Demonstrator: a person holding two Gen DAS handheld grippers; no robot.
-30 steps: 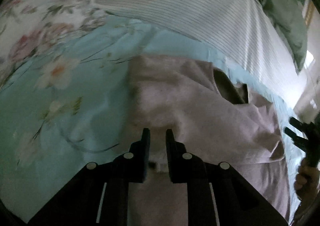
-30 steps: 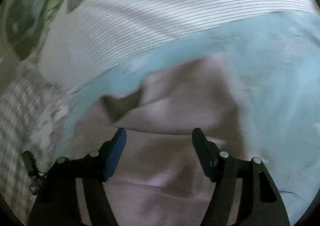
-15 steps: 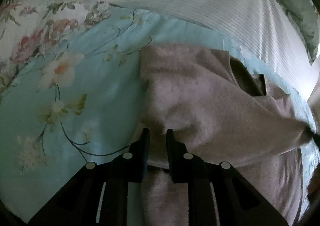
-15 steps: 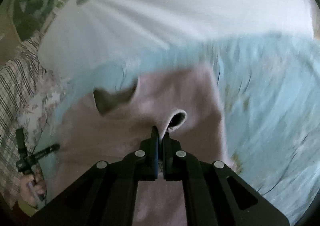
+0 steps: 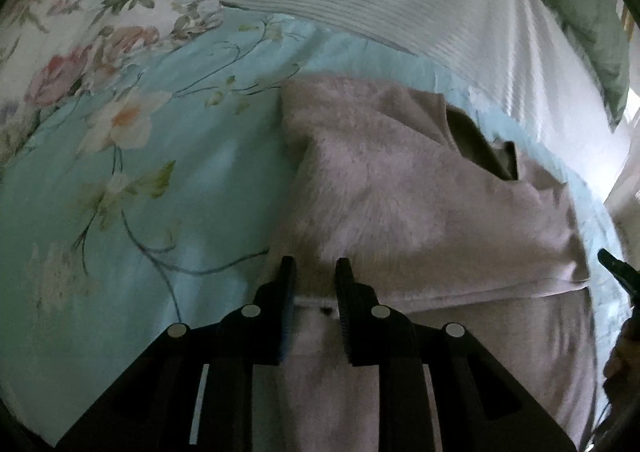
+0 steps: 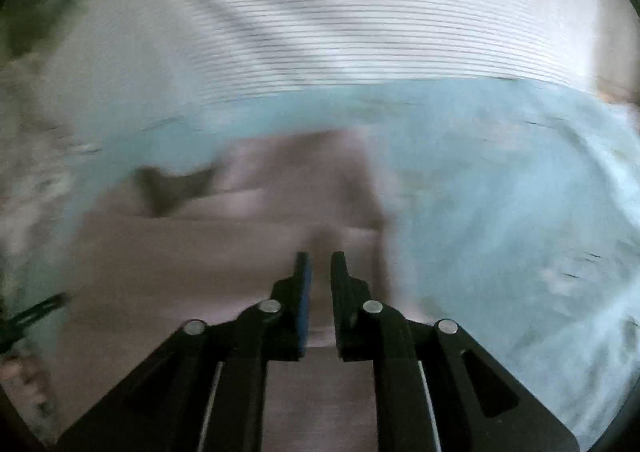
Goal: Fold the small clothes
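A fuzzy pale pink top [image 5: 400, 204] lies on a light blue floral bedsheet [image 5: 100, 192], its sleeve folded across the body and a dark neck opening [image 5: 480, 152] at the far side. My left gripper [image 5: 315, 266] sits at the garment's near left part with its jaws a narrow gap apart, fabric between them. In the blurred right wrist view the top [image 6: 224, 244] shows again; my right gripper [image 6: 319, 260] is over it, jaws slightly apart with nothing clearly gripped. The right gripper's tip [image 5: 616, 272] shows at the left view's right edge.
A white ribbed cover [image 5: 400, 0] lies across the far side of the bed, with a green pillow [image 5: 580, 12] at the far right. A floral pillow or sheet [image 5: 80, 32] is at the far left. The left gripper's tip [image 6: 32, 312] shows at the right view's left edge.
The right gripper closed on the sleeve cuff, carried it across the top, and now its jaws have parted slightly. The left gripper stayed at the garment's near edge.
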